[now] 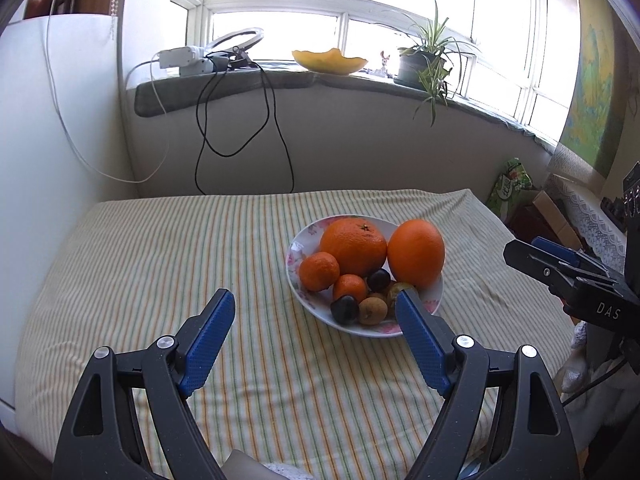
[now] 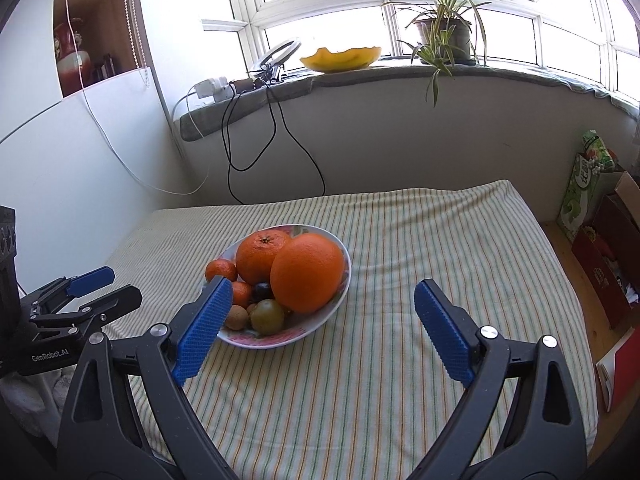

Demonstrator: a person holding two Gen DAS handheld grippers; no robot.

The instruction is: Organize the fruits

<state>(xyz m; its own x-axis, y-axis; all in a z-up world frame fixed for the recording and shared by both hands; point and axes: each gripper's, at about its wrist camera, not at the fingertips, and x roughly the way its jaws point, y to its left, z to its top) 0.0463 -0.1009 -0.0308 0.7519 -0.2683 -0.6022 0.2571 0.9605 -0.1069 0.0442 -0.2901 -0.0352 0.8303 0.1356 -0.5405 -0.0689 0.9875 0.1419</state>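
Observation:
A flowered white plate (image 1: 295,250) (image 2: 344,280) sits on the striped tablecloth, heaped with fruit. Two large oranges (image 1: 416,254) (image 2: 307,273) take up its back, with two small mandarins (image 1: 319,271) (image 2: 221,270), dark plums (image 1: 344,309), a brown longan (image 1: 373,311) and a greenish fruit (image 2: 267,317) in front. My left gripper (image 1: 316,304) hovers open just short of the plate, with nothing between its blue pads. My right gripper (image 2: 324,292) is also open and empty, its left pad in front of the plate's near rim. Each gripper shows at the edge of the other's view.
The striped cloth (image 2: 400,360) covers the table up to a wall. Black and white cables (image 1: 240,120) hang from the windowsill, which carries a yellow bowl (image 1: 330,60) and a potted plant (image 1: 424,64). Boxes and a green carton (image 2: 584,188) stand right of the table.

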